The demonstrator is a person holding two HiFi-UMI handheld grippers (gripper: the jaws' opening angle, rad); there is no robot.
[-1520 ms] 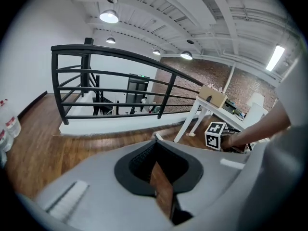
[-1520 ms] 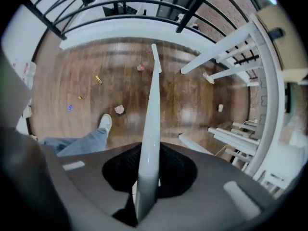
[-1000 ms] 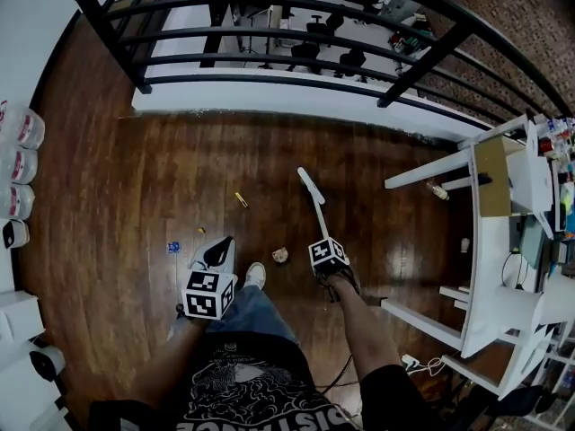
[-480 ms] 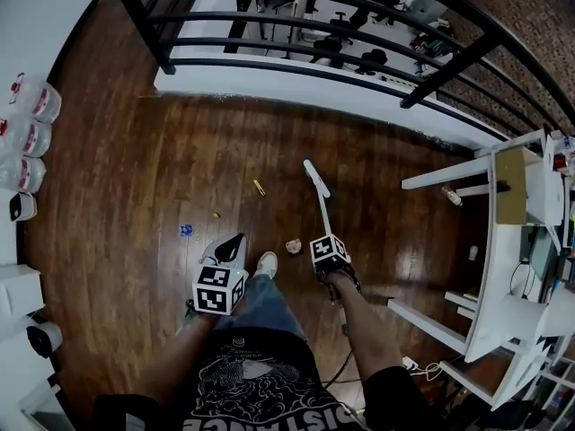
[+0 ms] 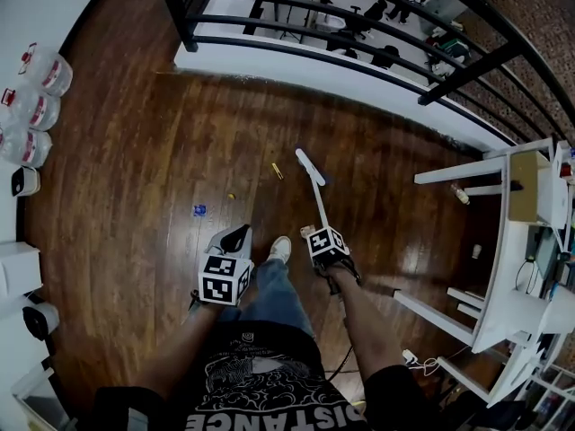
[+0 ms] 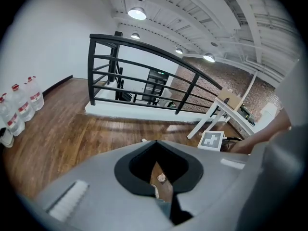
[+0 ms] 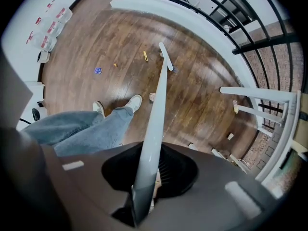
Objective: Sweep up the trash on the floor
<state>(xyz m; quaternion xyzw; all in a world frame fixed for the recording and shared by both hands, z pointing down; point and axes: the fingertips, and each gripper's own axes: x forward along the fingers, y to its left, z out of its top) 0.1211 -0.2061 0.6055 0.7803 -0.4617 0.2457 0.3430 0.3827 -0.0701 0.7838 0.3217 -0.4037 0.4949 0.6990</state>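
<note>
Trash lay scattered on the wood floor. A yellow bit sat just beside the broom head, at its 9 o'clock. A yellow speck and a blue bit lay toward 8 o'clock, and a crumpled scrap near the shoe.

The right gripper pinched the broom handle near its top. The left gripper had its jaws slightly apart with nothing between them.

Risks, as judged: the long handle could twist in so small a pinch. A hard stroke toward 12 o'clock could flick bits under the railing.
</note>
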